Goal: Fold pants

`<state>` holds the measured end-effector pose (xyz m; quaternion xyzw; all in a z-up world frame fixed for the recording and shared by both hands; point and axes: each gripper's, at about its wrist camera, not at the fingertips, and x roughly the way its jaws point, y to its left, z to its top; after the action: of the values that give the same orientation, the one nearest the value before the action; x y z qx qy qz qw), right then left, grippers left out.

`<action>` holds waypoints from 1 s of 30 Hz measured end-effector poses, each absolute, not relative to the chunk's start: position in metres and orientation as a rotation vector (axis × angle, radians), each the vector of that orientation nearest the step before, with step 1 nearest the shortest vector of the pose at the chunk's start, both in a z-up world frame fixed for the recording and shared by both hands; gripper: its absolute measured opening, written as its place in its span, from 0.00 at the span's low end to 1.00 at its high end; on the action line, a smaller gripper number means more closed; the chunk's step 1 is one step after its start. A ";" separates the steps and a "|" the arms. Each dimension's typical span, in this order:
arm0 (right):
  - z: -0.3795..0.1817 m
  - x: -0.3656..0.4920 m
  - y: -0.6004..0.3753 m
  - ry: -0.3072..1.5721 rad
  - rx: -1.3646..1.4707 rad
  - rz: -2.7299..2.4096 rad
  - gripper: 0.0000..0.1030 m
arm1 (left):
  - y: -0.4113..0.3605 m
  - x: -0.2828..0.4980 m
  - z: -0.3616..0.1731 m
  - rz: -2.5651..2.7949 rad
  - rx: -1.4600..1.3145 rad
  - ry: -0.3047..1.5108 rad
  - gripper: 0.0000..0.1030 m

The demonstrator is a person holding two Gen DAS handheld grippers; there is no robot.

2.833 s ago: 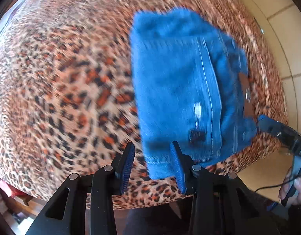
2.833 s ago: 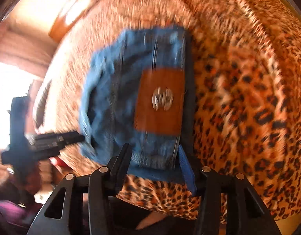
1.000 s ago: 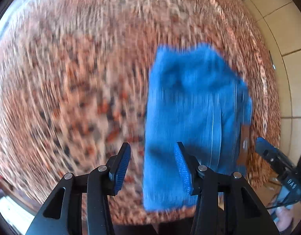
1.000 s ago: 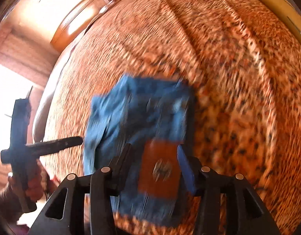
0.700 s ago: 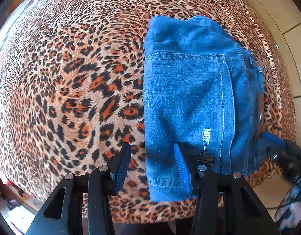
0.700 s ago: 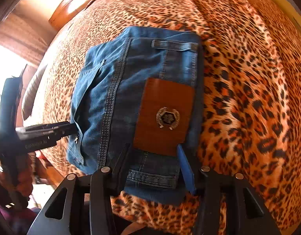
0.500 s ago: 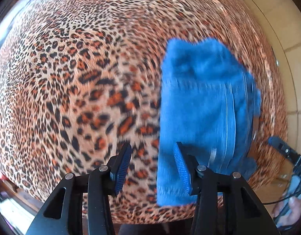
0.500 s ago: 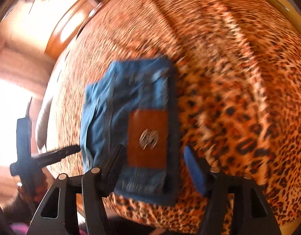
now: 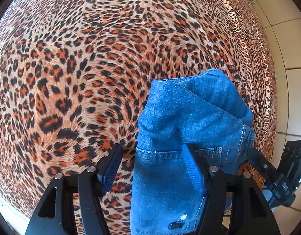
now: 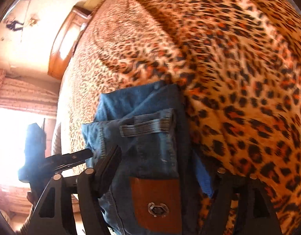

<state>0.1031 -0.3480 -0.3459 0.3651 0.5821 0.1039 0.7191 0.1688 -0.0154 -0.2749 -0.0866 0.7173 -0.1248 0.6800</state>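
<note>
Your work surface is a bed under a leopard-print cover [image 9: 91, 68], with tiled floor [image 9: 287, 49] past its edge and a wooden headboard [image 10: 62, 43] in the right wrist view. One pair of folded blue jeans [image 9: 179, 137] lies near the cover's edge, brown leather patch [image 10: 156, 201] up. Your left gripper [image 9: 153, 170] and right gripper [image 10: 160, 168] both straddle the bundle, jaws opening, pads not visibly pressing it.

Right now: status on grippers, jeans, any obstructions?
Left gripper and right gripper both opening, denim between jaws, not pinched. Folded jeans on leopard-print bedspread. Nothing in the way.
</note>
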 end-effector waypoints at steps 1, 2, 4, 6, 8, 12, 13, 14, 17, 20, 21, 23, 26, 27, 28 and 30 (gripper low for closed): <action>-0.343 0.100 -0.345 1.282 0.819 0.258 0.78 | -0.017 0.167 -0.277 -0.286 -0.188 1.605 0.65; -0.343 0.101 -0.345 1.279 0.823 0.275 0.80 | -0.021 0.167 -0.279 -0.290 -0.179 1.603 0.66; -0.343 0.106 -0.342 1.281 0.827 0.319 0.80 | -0.022 0.169 -0.281 -0.301 -0.169 1.605 0.68; -0.343 0.109 -0.343 1.282 0.859 0.353 0.80 | -0.028 0.167 -0.285 -0.320 -0.170 1.617 0.68; -0.343 0.106 -0.352 1.261 0.918 0.399 0.80 | -0.039 0.167 -0.292 -0.368 -0.173 1.639 0.68; -0.356 0.106 -0.359 1.304 0.935 0.434 0.80 | -0.041 0.160 -0.298 -0.421 -0.181 1.645 0.73; -0.361 0.105 -0.359 1.326 0.942 0.441 0.80 | -0.041 0.160 -0.299 -0.436 -0.189 1.647 0.75; -0.365 0.103 -0.357 1.346 0.938 0.449 0.80 | -0.041 0.160 -0.300 -0.446 -0.196 1.651 0.76; -0.366 0.093 -0.353 1.345 0.989 0.499 0.82 | -0.035 0.159 -0.308 -0.538 -0.262 1.704 0.85; -0.370 0.093 -0.349 1.343 0.971 0.515 0.83 | -0.038 0.160 -0.314 -0.609 -0.276 1.698 0.97; -0.372 0.093 -0.352 1.329 0.996 0.502 0.83 | -0.037 0.160 -0.314 -0.604 -0.278 1.701 0.97; -0.371 0.095 -0.349 1.323 1.039 0.474 0.84 | -0.037 0.162 -0.316 -0.603 -0.303 1.705 0.97; -0.374 0.092 -0.346 1.312 1.042 0.505 0.83 | -0.028 0.168 -0.321 -0.597 -0.391 1.709 0.95; -0.380 0.090 -0.348 1.319 1.027 0.501 0.81 | -0.023 0.168 -0.322 -0.570 -0.424 1.715 0.92; -0.379 0.089 -0.347 1.304 1.015 0.495 0.81 | -0.021 0.170 -0.321 -0.551 -0.433 1.717 0.84; -0.376 0.090 -0.341 1.316 0.944 0.442 0.77 | -0.018 0.170 -0.319 -0.514 -0.403 1.710 0.60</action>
<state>0.0902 -0.3406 -0.3757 0.4186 0.5833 0.1960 0.6679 0.1699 -0.0184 -0.3194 -0.1746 0.7406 -0.2225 0.6096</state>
